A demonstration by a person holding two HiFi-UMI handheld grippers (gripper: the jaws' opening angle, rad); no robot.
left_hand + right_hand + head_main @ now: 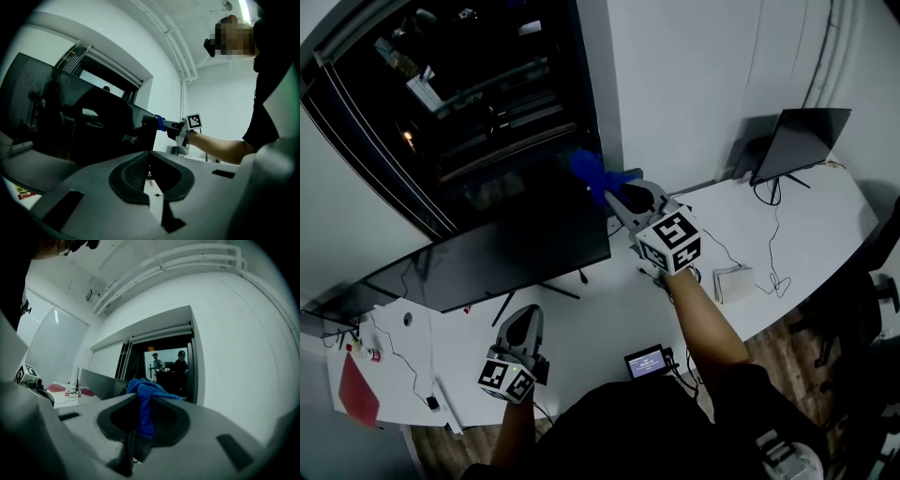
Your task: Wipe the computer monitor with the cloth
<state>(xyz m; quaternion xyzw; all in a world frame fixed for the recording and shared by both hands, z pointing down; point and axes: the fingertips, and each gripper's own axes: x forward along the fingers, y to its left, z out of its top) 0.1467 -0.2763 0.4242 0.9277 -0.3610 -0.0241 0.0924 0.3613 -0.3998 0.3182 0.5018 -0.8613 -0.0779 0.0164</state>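
Currently right fingers [115, 420] clamp cloth [592, 173] at monitor [506, 253] top-right corner — left fingers [129, 176] closed, empty.

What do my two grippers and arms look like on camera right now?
The left gripper and right gripper have grey moulded bodies, with dark ribbed pads lining the jaws. Each carries a white cube printed with black square markers. The forearms are bare below a black short-sleeved top.
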